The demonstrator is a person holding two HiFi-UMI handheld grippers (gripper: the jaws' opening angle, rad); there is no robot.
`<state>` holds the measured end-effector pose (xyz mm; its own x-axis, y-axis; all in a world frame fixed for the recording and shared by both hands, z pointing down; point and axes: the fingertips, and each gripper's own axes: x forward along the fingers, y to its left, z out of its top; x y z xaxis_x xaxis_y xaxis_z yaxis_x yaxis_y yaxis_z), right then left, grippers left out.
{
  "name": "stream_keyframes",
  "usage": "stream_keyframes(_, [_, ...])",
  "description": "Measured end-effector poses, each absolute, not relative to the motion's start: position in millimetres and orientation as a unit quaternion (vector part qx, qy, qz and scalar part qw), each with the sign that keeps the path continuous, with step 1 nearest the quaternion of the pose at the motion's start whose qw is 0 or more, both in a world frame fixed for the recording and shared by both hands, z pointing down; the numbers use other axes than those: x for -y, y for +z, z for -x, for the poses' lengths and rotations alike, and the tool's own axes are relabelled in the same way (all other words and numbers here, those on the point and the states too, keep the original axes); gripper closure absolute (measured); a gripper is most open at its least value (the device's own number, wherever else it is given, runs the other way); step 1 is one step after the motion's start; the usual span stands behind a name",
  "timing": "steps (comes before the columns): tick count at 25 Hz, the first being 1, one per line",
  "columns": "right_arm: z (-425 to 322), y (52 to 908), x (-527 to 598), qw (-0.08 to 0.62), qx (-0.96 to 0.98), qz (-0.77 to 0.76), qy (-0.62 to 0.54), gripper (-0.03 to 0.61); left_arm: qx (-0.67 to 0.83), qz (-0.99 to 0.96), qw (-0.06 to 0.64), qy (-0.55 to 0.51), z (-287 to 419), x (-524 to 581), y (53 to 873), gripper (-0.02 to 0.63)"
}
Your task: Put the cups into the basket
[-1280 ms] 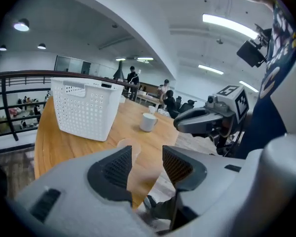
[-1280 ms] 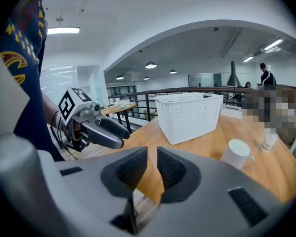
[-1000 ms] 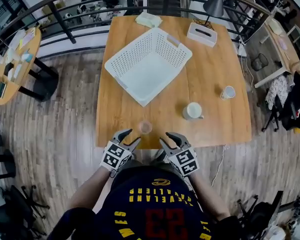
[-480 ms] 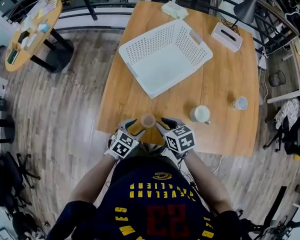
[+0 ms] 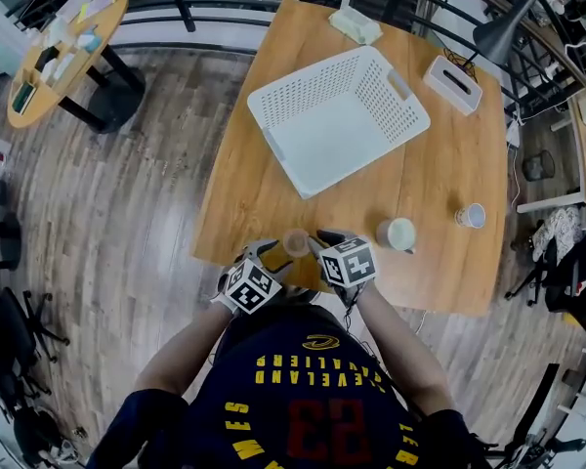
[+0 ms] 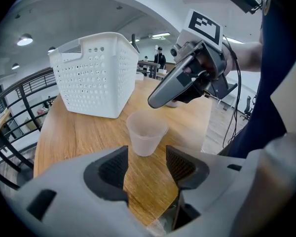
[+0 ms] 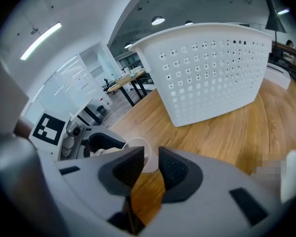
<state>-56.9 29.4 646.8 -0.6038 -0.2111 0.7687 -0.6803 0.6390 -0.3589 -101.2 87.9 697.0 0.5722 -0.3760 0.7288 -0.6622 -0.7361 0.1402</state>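
A translucent plastic cup [image 5: 295, 242] [image 6: 146, 132] stands upright near the table's front edge. My left gripper [image 5: 271, 254] [image 6: 147, 163] is open, and its jaws have just been opening. The cup sits just beyond its tips, untouched. My right gripper [image 5: 319, 241] [image 7: 150, 164] comes in from the cup's other side. Its jaws have just been closing to a narrow gap, and only bare wood shows between them. The cup [image 7: 139, 153] peeks out behind its left jaw. A white mug [image 5: 398, 234] and a small cup [image 5: 469, 215] stand to the right. The white perforated basket [image 5: 391, 86] sits further back.
A tissue box [image 5: 453, 83] and a folded green cloth [image 5: 355, 24] lie at the table's far end. A black lamp [image 5: 503, 27] leans over the right side. The table's front edge [image 5: 273, 274] is right under both grippers. A round side table [image 5: 63, 52] stands far left.
Both grippers have come forward from off the table's front edge and drawn together, and now flank the translucent cup. The cup has not moved on the table.
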Motion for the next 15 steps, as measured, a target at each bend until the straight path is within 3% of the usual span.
stream_keyframes(15, [64.1,663.8,-33.6,0.38,0.809,-0.269,0.359,0.512,0.259,-0.885,0.184,0.34,88.4,-77.6,691.3,0.387])
